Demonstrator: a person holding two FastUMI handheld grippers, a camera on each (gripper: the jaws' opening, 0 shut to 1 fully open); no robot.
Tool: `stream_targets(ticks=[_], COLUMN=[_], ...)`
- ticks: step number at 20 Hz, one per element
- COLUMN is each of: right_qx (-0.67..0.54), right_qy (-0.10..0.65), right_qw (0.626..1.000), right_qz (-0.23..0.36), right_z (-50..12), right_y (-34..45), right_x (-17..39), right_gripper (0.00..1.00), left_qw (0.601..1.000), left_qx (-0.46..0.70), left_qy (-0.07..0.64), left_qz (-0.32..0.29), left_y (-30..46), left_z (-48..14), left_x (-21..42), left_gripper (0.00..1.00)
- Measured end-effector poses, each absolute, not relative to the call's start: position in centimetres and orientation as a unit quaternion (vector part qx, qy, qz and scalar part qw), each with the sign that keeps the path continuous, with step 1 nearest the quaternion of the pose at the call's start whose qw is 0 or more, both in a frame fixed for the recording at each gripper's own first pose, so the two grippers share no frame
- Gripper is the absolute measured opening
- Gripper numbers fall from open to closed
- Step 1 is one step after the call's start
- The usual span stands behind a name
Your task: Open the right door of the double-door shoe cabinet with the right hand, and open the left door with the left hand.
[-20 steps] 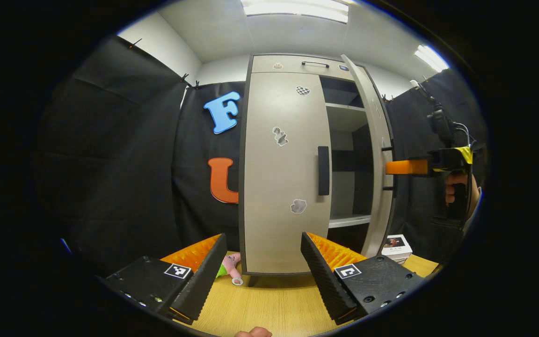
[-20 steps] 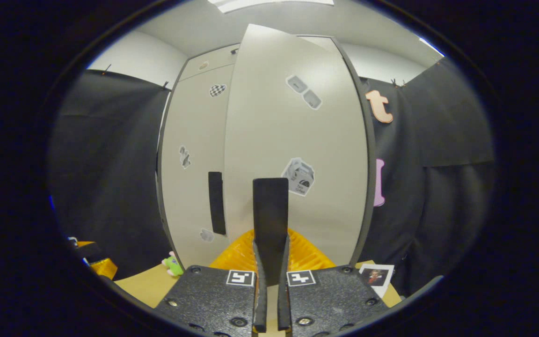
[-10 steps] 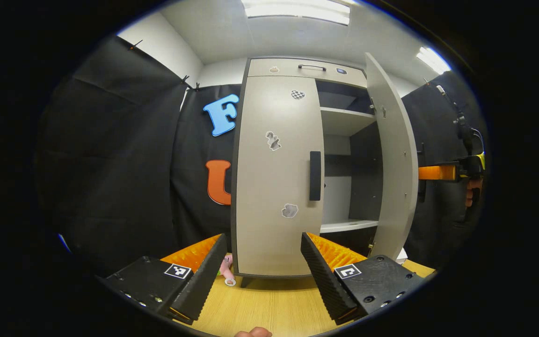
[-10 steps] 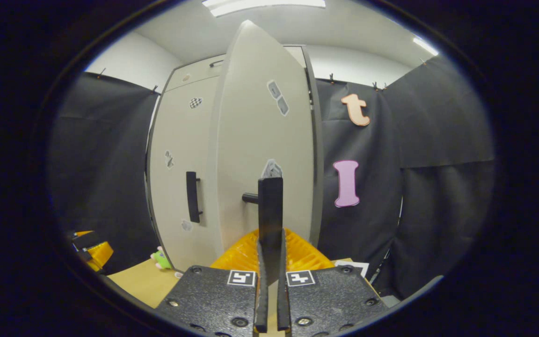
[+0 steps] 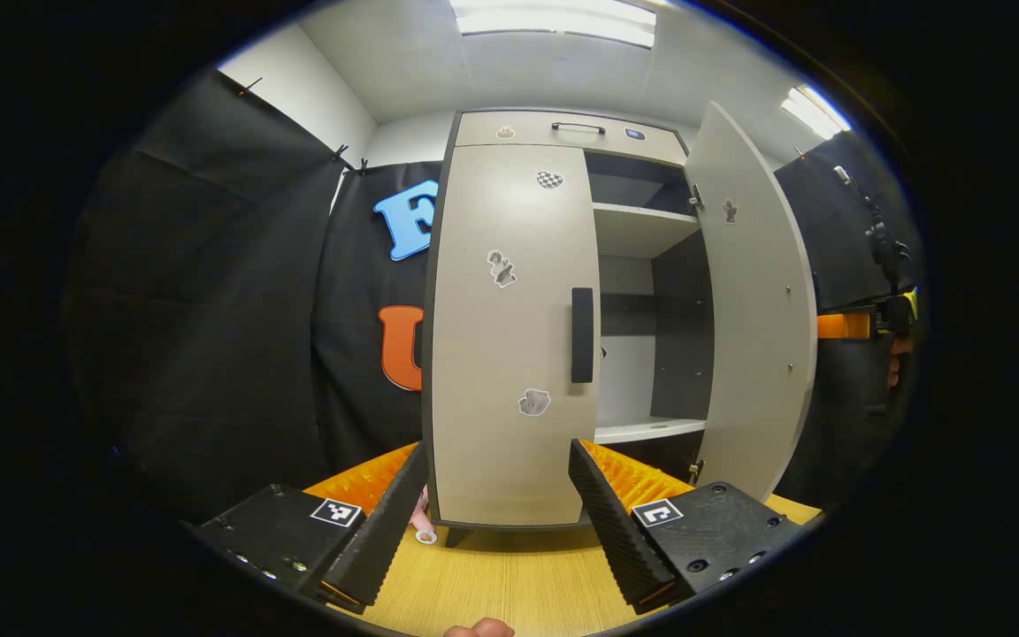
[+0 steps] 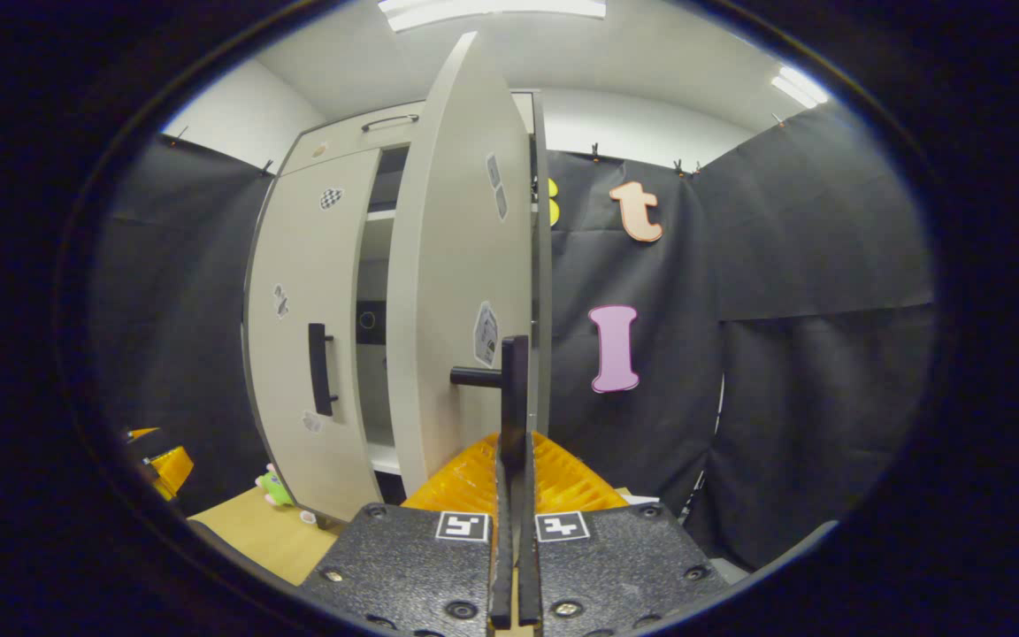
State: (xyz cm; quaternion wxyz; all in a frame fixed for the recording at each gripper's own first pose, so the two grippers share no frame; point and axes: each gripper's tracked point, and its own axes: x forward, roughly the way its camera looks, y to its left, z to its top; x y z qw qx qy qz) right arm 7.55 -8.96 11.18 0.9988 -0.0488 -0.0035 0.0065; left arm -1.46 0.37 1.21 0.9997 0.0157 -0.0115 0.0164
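Observation:
The shoe cabinet stands on the wooden table point(image 5: 509, 575). Its left door point(image 5: 509, 336) is closed, and the dark vertical left handle point(image 5: 582, 334) sits at its inner edge. My left gripper point(image 5: 497, 449) is open and held back from that door, apart from it. The right door point(image 5: 757, 318) is swung wide open, and shelves point(image 5: 642, 221) show inside. In the right gripper view the right door point(image 6: 448, 292) is nearly edge-on. My right gripper point(image 6: 515, 464) is shut on the right door's handle point(image 6: 514, 389). The left door point(image 6: 306, 310) shows farther left.
A top drawer with a bar handle point(image 5: 578, 126) sits above the doors. A small green and pink toy point(image 6: 275, 487) lies on the table by the cabinet's left foot. Black cloth walls close in on both sides. A hand with the other gripper point(image 5: 850, 326) shows past the open door.
The right door has swung much farther open, drawn by my right gripper, which stays shut on its handle. My left gripper stays open and has shifted slightly right relative to the cabinet.

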Motion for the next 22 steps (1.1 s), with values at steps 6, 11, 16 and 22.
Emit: stream_targets(ticks=[6, 11, 16, 22], right_qx=[-0.038, -0.013, -0.022, -0.022], right_qy=[-0.012, -0.011, -0.004, -0.006], right_qw=[0.998, 1.000, 0.999, 0.999], right_qz=[-0.042, -0.019, -0.036, -0.047], right_z=[11.8, 11.5, 11.0, 8.2], right_y=[-13.9, -13.8, -13.8, -10.7], right_x=[7.1, 7.0, 5.8, -1.4], right_gripper=[0.04, 0.04, 0.04, 0.04], left_qw=[1.000, 1.000, 0.999, 1.000], left_qx=[0.017, 0.016, 0.016, 0.013], left_qy=[-0.001, 0.000, -0.006, -0.008], left_qz=[0.015, 0.024, 0.032, 0.025], left_y=[0.3, 1.0, 1.4, 0.7], left_z=[0.5, 0.5, 0.9, 0.6], left_x=[-1.2, -1.1, -1.4, -2.0], left_gripper=[0.95, 0.95, 0.95, 0.95])
